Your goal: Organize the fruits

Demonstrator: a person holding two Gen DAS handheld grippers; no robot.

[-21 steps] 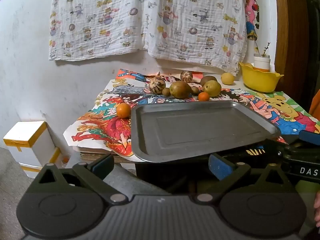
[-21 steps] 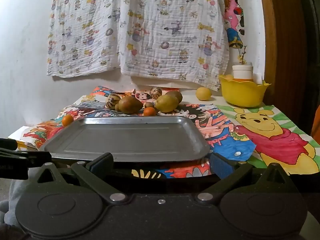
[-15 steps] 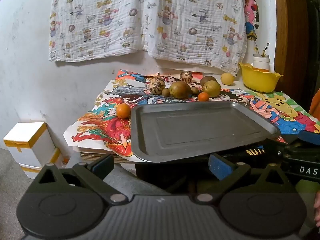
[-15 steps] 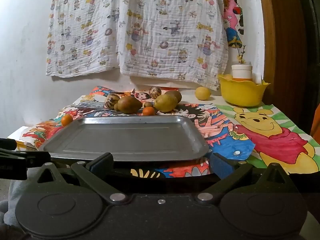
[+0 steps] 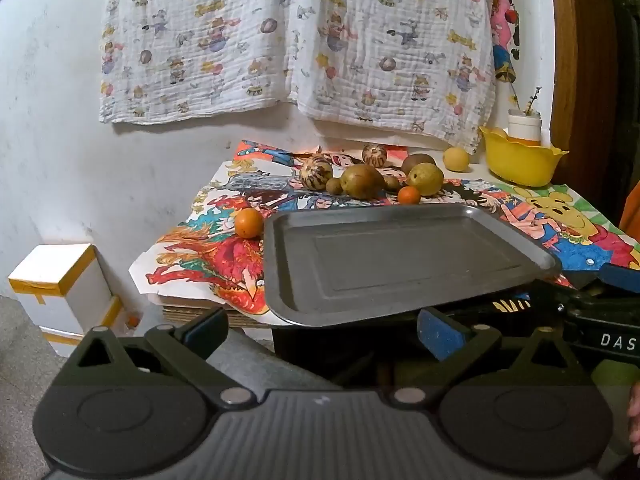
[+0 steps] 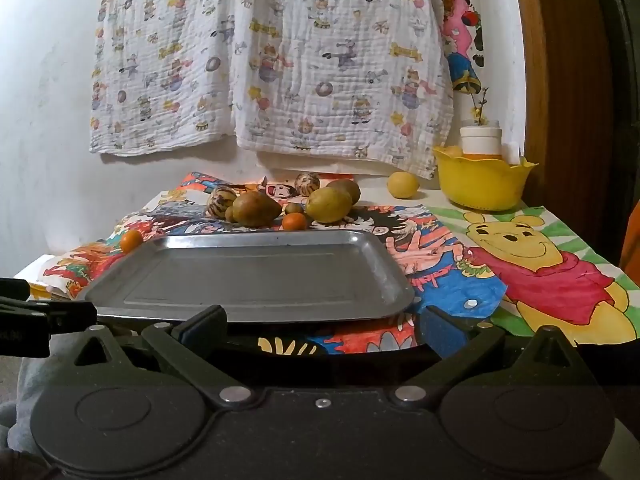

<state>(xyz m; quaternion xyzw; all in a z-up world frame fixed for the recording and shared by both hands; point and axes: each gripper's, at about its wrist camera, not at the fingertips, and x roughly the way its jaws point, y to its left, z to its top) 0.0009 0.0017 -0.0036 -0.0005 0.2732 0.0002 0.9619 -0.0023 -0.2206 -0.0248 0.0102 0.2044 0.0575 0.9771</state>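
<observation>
Fruit sits loose at mid-frame behind the empty tray on the bench: round, firm, probably rolls, so grab across the middle. Both tongs spread wide, pinching nothing.

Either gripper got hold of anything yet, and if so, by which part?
Nothing is held. The left gripper and right gripper both stand open short of the empty tray; the fruits lie untouched behind it.

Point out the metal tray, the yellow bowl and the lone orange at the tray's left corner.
metal tray (image 6: 256,276), right wrist view, bare flat bottom.
yellow bowl (image 6: 482,184), right wrist view, front wall.
lone orange (image 5: 249,223), left wrist view, middle of its skin.
</observation>
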